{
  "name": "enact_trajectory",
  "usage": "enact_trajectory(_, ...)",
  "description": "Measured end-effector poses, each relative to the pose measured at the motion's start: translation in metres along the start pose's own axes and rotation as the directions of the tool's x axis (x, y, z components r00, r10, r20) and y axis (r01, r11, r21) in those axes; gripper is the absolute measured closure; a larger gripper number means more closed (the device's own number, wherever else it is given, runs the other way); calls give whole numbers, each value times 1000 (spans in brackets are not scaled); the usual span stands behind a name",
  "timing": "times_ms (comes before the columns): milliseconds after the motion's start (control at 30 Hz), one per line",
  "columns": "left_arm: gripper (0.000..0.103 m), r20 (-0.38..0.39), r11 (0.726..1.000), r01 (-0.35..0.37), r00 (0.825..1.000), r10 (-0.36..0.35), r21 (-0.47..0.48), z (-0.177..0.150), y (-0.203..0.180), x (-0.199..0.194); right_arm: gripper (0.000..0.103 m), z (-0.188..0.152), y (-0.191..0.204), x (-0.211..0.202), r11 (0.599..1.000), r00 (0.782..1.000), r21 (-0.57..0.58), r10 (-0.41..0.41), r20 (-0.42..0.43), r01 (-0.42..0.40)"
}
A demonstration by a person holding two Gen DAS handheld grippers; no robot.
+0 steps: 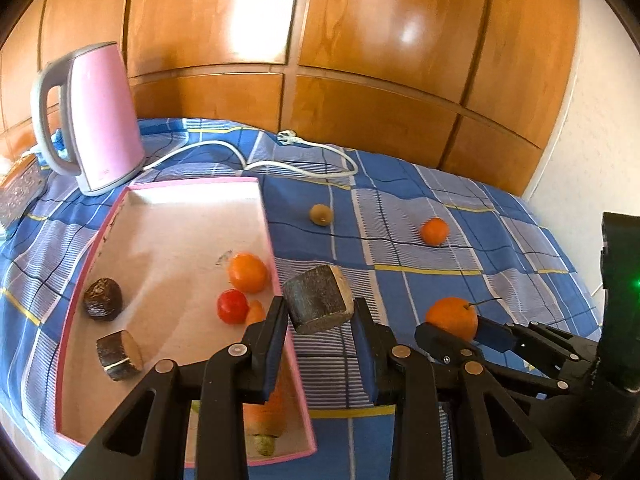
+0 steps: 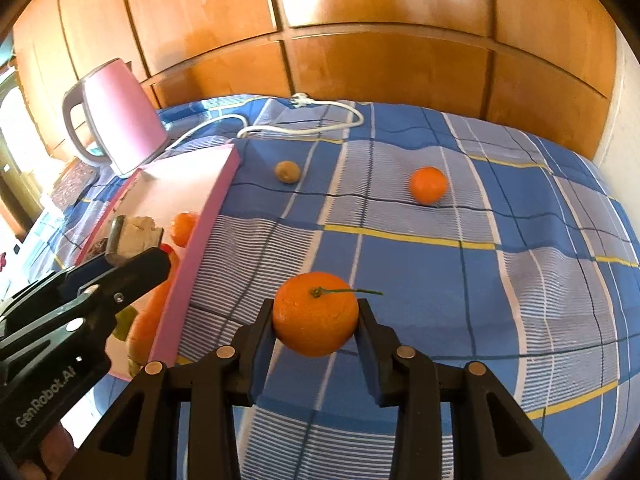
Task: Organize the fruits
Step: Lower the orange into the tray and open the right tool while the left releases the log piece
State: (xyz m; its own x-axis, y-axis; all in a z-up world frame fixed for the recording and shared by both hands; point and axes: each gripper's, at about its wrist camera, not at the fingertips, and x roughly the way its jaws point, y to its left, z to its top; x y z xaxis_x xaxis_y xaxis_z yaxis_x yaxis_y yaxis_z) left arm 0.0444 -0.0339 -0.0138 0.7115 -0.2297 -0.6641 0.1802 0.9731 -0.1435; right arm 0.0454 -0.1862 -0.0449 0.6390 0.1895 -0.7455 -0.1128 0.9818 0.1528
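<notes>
My left gripper [image 1: 320, 309] is shut on a dark-skinned cut fruit piece [image 1: 318, 296] with a pale cut face, held above the right wall of the pink tray [image 1: 160, 240]. In the tray lie an orange [image 1: 247, 272], a red fruit [image 1: 232, 306], a dark round fruit [image 1: 103, 298], a second dark cut piece [image 1: 119, 354] and a carrot [image 1: 266, 412]. My right gripper [image 2: 315, 312] is shut on a stemmed orange [image 2: 316, 320], lifted over the checked cloth to the right of the tray [image 2: 212, 208]. A kiwi [image 2: 287, 171] and another orange [image 2: 428, 184] rest on the cloth farther back.
A pink kettle [image 1: 102, 120] stands behind the tray at the left, its white cord [image 1: 304, 160] looping across the blue checked cloth [image 2: 480, 300]. A patterned box [image 1: 20, 192] sits at the far left. Wooden panelling [image 1: 360, 60] closes off the back.
</notes>
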Motion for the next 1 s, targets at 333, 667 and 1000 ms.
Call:
enact_trajectory(333,71,29,991,-81,996,85,-110,9,55,-10,64,12,33,6,995,998,-82,61,-10,-61)
enact_trajectory(667,71,28,957,-161,984,173,-240,15,120,-15,64,37,78,18,975,984,-135,175,-34,-178)
enact_trajectory(1000,70,3,945,-167,985,175,-283,15,146,-4,64,65,118,38,956,965,-134,253,-61,-259)
